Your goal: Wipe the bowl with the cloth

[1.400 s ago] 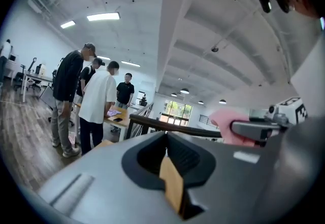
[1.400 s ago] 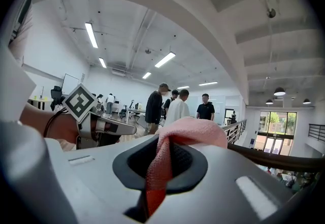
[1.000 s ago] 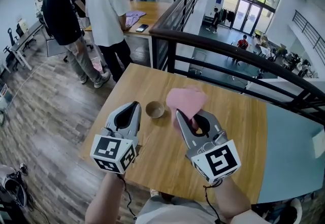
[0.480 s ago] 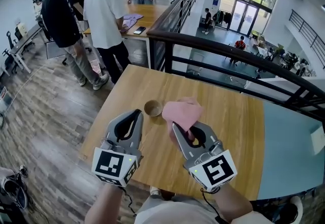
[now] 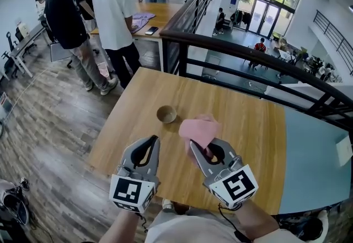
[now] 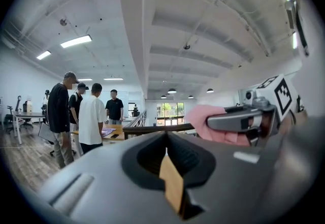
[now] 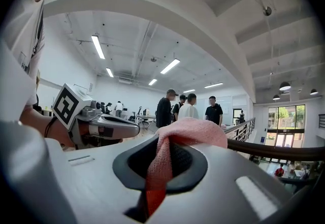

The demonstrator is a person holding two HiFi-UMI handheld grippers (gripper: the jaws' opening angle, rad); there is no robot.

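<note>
**A:** What's the count, biggest first?

**B:** One wooden table [image 5: 242, 120] lies right below the head camera. One black railing [image 5: 248, 54] curves along its far edge, and one pale blue surface [image 5: 314, 154] butts against its right side. Past the railing's left end stands a second table [image 5: 165, 13] with four people [image 5: 113, 7] gathered round it.

**A:** And the handheld gear?

**B:** Two pieces. The left gripper [image 5: 155, 138] has its jaws pressed together with nothing in them. Its own view shows only a tan strip at the seam. The right gripper [image 5: 193, 144] is clamped on one pink cloth [image 5: 199, 129], which bunches up past the jaw tips. In the right gripper view the fabric runs down into the slot between the jaws.

**A:** Where's the bowl?

**B:** There is one small brown bowl [image 5: 166, 114], upright on the wooden table. It sits ahead of the left gripper and apart from both grippers. In the head view the cloth's bunch is just to its right and nearer the person, not over it.

**A:** Anything crowding things?

**B:** The grippers are side by side, near each other, and each shows in the other's view.

**A:** Any writing?

**B:** Each gripper carries one marker cube [image 5: 132, 192], so two in all, with black-and-white square patterns rather than letters. One dark phone [image 5: 151, 31] lies on the second table, too small to read.
</note>
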